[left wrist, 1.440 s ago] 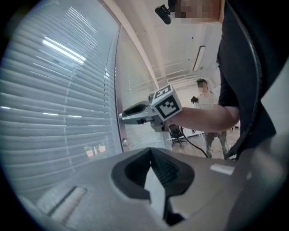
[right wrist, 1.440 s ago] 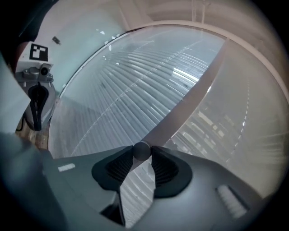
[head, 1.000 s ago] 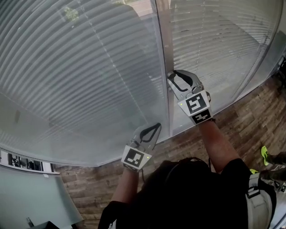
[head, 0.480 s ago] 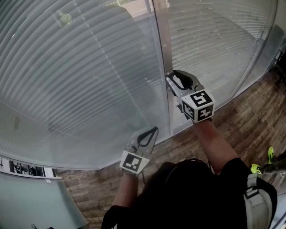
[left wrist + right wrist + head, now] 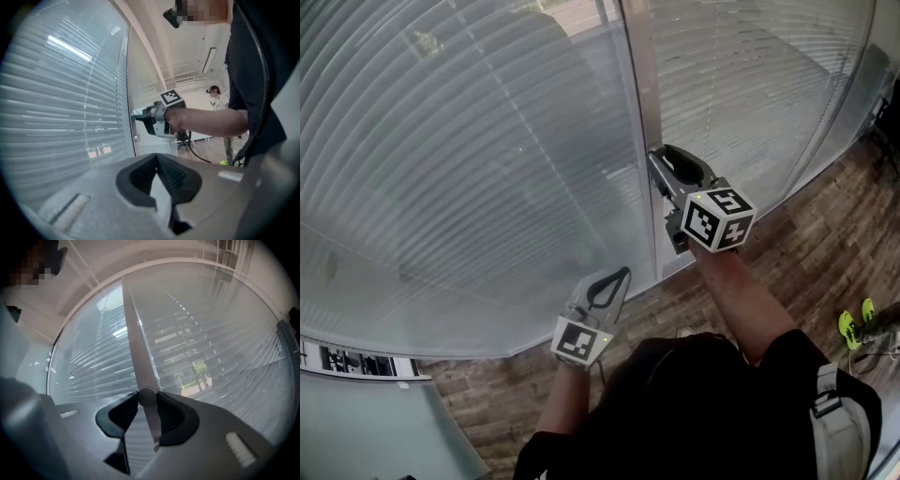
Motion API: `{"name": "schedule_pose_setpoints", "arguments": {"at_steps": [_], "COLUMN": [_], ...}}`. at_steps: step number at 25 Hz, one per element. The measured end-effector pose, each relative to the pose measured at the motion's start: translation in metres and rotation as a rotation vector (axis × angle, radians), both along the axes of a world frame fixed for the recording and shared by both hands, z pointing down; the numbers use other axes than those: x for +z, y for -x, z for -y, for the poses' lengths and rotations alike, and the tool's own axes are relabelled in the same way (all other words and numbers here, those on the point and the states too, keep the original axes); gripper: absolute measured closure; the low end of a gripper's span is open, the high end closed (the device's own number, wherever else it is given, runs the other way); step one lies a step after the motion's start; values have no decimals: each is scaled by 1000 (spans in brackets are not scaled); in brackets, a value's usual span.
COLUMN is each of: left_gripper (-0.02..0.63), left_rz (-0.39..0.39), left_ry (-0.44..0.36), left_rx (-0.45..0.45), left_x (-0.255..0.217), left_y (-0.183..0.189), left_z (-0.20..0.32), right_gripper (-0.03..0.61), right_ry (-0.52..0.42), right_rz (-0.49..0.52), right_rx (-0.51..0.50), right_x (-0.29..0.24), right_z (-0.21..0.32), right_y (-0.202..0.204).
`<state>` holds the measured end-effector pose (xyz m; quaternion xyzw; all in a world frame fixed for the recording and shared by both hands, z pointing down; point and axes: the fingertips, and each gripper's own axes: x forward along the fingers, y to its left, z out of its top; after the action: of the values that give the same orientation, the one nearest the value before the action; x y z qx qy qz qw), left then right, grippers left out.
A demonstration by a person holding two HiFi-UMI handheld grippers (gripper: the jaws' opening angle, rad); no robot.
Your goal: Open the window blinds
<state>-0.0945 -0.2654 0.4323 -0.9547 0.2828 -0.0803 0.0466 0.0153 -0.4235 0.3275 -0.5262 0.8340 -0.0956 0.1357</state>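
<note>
My right gripper is at the grey vertical metal window post that divides two panes of white horizontal slatted blinds. Its jaws pinch the small round grey knob mounted on that post, one pad on each side. The post rises straight from the knob to the top of the right gripper view, with slats close on both sides, so the only free room lies back toward me. The bare right forearm reaches up and forward from my body, and the black-and-white marker cube shows a corner to the head camera.

My left gripper hangs lower, left of the post, near the glass, jaws pressed together on nothing. Brown wooden plank floor runs along the foot of the window.

From the head view the knob is covered by the right jaws. Whether the left jaw tips touch the glass I cannot tell.
</note>
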Motion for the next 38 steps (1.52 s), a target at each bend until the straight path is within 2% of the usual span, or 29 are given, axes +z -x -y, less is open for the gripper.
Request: {"name": "schedule_pose_setpoints", "arguments": {"at_steps": [11,18,20,27,30,33,38], "left_gripper": [609,609,609,609,609,609,609], "left_rz": [-15,-21,-24,-37,-34,-41,-34], "left_ry": [-2,-16,-25,-45,-36,-43,0], "left_rx": [-7,-2,-2,-8,2,11,19], "left_x": [0,-3,-2,6,5,8,0], "left_y": [1,-2,-3,-2,-8,-10,-16], "left_z": [5,5,6,12,10,10,6], "right_gripper": [445,437,393,374,370,370,370], "right_ry": [-4,-10,-21,-50,-80,-146,-252], "right_rz": [-21,-82,-145,-320,-427,-608,-964], "right_rx": [4,-48,-66,-71,-71,-74,-38], "right_x": [0,1,2,5,5,-3,-11], "right_z": [0,0,-2,-7,-10,-16,-19], "right_y": [0,4,3,-7,-7,4,13]}}
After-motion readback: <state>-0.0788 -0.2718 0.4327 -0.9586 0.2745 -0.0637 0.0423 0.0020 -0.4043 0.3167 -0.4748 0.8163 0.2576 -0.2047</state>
